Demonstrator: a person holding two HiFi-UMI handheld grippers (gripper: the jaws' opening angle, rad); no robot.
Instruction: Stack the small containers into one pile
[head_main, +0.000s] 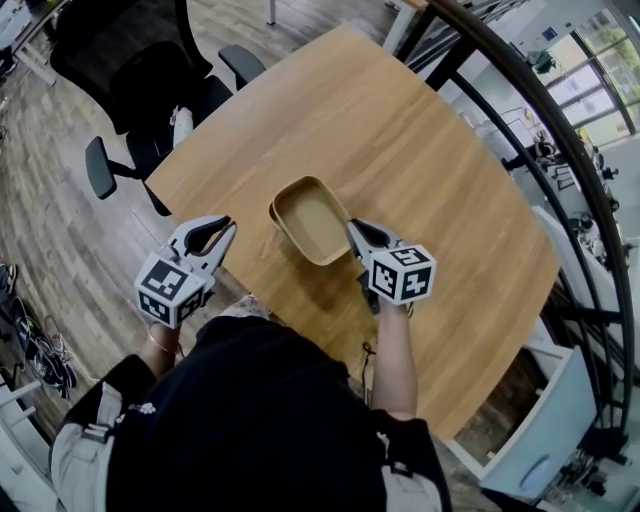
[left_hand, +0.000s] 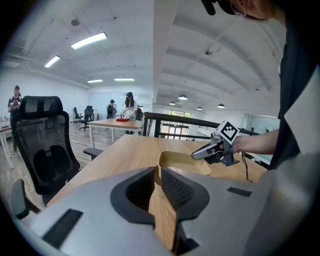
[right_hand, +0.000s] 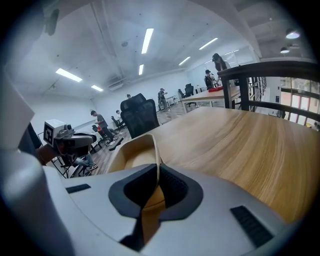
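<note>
On table (head_main: 450, 170), right hand-held gripper (head_main: 352, 229) clamps container (head_main: 310, 215) rim; left hand-held gripper (head_main: 227, 227) clenched; chair (head_main: 130, 60) beyond.

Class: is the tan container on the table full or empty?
Empty. The head view looks straight into the tan container and shows only its bare bottom; the right gripper pinches its rim.

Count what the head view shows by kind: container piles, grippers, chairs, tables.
tan container pile: 1 (how many are nested in it I cannot tell)
grippers: 2, the left gripper and the right gripper
office chair: 1
table: 1
Total: 5
</note>
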